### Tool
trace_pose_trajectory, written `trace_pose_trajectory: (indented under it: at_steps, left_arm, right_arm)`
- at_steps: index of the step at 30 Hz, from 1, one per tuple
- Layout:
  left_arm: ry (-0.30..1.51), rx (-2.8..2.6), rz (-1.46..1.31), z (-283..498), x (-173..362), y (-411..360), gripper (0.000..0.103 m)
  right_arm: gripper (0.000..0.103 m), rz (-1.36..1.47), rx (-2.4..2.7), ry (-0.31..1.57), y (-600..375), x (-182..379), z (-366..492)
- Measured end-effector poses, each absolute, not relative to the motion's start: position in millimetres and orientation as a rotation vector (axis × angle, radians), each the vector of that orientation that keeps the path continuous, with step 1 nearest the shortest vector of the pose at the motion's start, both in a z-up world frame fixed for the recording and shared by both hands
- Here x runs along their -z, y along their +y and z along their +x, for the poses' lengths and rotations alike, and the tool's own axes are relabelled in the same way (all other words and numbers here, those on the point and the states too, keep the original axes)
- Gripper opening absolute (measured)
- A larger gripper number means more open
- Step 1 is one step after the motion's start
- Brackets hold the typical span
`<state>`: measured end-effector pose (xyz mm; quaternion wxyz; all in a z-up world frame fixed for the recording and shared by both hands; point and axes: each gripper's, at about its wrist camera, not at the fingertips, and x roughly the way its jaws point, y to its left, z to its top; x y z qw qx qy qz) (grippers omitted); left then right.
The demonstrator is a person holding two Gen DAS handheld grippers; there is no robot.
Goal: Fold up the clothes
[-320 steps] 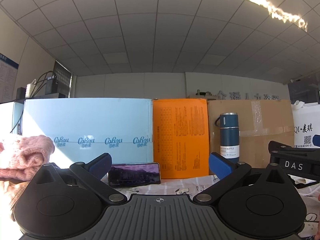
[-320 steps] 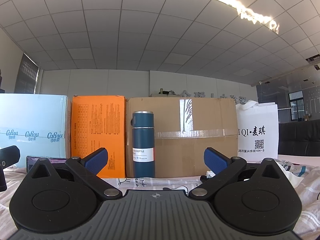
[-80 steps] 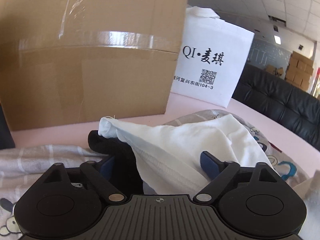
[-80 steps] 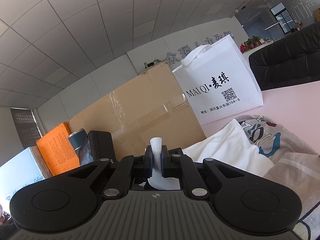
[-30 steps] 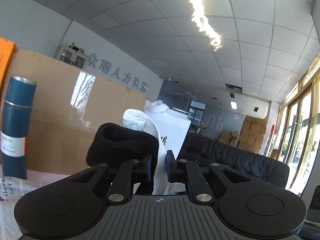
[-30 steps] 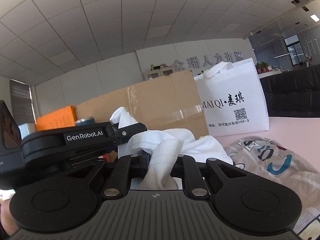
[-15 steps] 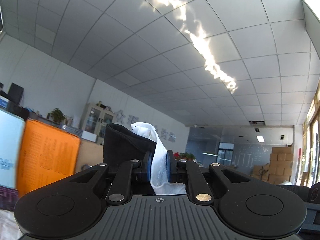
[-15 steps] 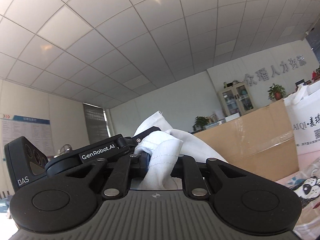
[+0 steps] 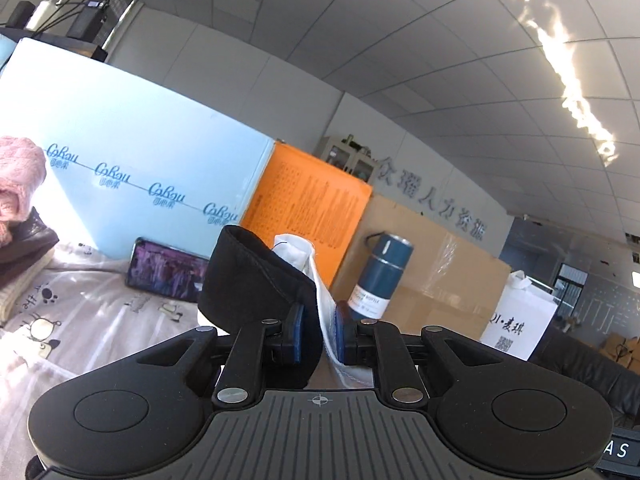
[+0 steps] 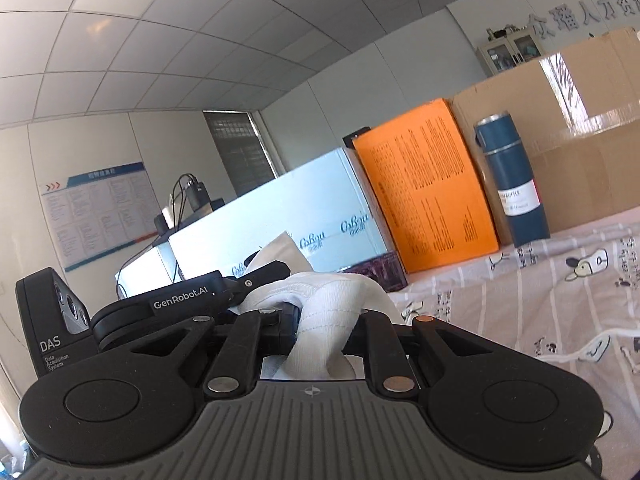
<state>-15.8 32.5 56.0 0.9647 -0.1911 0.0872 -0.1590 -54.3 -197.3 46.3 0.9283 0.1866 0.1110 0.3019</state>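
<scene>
1. Behind the cartoon-print bedsheet (image 9: pixel 92 320) stand a pale blue carton (image 9: pixel 132 160), an orange box (image 9: pixel 308 204), a navy steel flask (image 9: pixel 380 276) and a taped cardboard box (image 9: pixel 444 280).
2. A phone (image 9: pixel 164 266) leans on the carton; a pink knit pile (image 9: pixel 18 184) sits at left.
3. The left gripper (image 9: pixel 317 334), jaws opening, pinches the white-and-black garment (image 9: pixel 316 280).
4. The right gripper (image 10: pixel 324 330) clamps white cloth (image 10: pixel 328 308).
5. A second ago both faced the white bag (image 9: pixel 520 320); they have swung left.

White garment (image 9: pixel 320 300) held up, bunched.
Black-trimmed edge sat between the left hand-held gripper's pads; another white fold (image 10: pixel 328 320) was pinched in the right.
</scene>
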Motion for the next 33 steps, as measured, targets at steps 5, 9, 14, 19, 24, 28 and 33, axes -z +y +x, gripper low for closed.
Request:
trace_pose_trajectory:
  at_steps: [5, 9, 14, 19, 24, 28, 33]
  left_arm:
    - [0.237, 0.289, -0.385, -9.8, -31.2, 43.0, 0.029]
    - [0.266, 0.218, -0.342, -9.2, -20.1, 48.6, 0.083]
    - [0.249, 0.19, -0.297, -19.0, -27.0, 62.9, 0.092]
    - [0.173, 0.102, -0.165, -47.9, -49.9, 90.2, 0.095]
    - [0.059, -0.068, 0.041, -84.7, -91.5, 111.0, 0.099]
    - [-0.04, -0.18, 0.228, -112.5, -129.5, 117.0, 0.103]
    - [-0.067, -0.194, 0.345, -131.9, -154.2, 118.3, 0.103]
  right_arm:
    - [0.012, 0.36, -0.561, 0.222, -196.8, -26.0, -56.3]
    - [0.012, 0.416, -0.503, 0.234, -212.6, -10.6, -42.9]
    - [0.014, 0.452, -0.458, 0.231, -224.9, 5.2, -33.2]
    - [0.016, 0.467, -0.462, 0.232, -228.3, 6.2, -33.0]
    - [0.019, 0.477, -0.458, 0.238, -230.7, 5.9, -33.9]
    - [0.028, 0.483, -0.442, 0.243, -232.7, 6.1, -35.9]
    - [0.053, 0.478, -0.408, 0.241, -234.8, 6.1, -40.3]
